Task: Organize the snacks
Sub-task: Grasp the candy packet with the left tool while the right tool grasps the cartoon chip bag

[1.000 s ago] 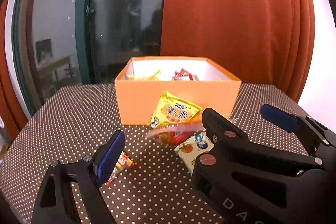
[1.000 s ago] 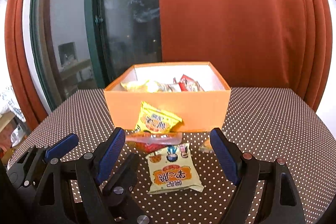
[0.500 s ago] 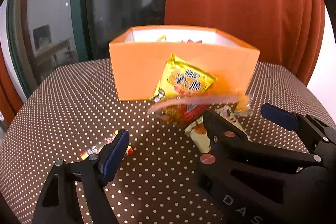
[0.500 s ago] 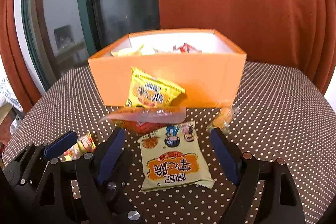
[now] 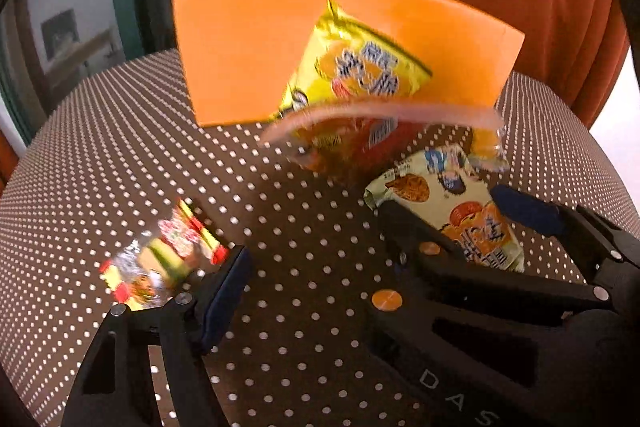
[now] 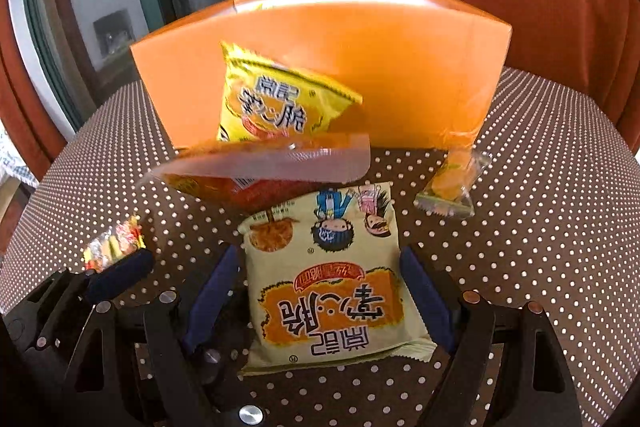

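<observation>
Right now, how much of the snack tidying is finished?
Little shows as done: the orange box hides its contents here. In hand: the right gripper straddles the cream packet, jaws open, nothing gripped. Left: that packet, the yellow bag against the box, the red pouch, a wrapped sweet and the small candy pack.

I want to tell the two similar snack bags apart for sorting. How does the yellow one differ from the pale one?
The yellow bag is bright yellow; the pale bag is cream with cartoon children. The yellow bag stands tilted against the orange box; the pale bag lies flat on the dotted tablecloth. The pale bag sits between the right gripper's open fingers; the yellow bag is beyond them. Both show similar large characters.
</observation>
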A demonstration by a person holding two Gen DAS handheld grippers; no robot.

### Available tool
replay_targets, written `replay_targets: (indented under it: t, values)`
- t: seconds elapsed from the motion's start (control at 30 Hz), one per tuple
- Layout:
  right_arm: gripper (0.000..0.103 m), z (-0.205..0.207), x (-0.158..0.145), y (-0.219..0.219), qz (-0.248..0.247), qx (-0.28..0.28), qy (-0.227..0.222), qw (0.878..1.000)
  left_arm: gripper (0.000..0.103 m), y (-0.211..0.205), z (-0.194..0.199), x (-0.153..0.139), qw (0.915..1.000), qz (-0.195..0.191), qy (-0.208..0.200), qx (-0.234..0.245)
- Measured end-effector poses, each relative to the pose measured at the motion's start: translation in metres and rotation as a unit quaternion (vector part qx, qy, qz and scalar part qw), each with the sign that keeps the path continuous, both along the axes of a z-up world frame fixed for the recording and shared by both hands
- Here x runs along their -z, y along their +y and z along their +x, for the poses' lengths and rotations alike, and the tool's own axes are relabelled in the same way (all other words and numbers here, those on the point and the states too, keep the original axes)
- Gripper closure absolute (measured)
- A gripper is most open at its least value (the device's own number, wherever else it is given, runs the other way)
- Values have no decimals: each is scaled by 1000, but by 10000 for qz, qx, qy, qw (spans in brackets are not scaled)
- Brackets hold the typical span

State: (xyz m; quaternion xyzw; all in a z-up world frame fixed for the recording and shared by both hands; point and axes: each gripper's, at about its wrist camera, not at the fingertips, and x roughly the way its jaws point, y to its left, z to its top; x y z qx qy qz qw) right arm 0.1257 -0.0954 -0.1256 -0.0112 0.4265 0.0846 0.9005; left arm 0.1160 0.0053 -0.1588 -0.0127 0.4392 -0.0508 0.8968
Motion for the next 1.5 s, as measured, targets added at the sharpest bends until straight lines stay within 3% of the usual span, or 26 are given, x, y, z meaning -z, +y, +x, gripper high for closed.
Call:
replay_targets:
  t: [0.23,0.63,0.97,1.5]
  values:
    - [9,14,12,0,23,12,122,9999,26,-6,7,5,9998,184,4,13]
    - [17,19,23,-11,45,100,163,9998,23,-16,5,4,9994,315,-15,121]
    - [19,-9,11,4,34,13,-16,10000,21,3,-22,-11,9975,570,-390,120]
    - [19,-11,-3,41,117,-156,-176,9997,20,59,-2,-27,9984,429,-354,55]
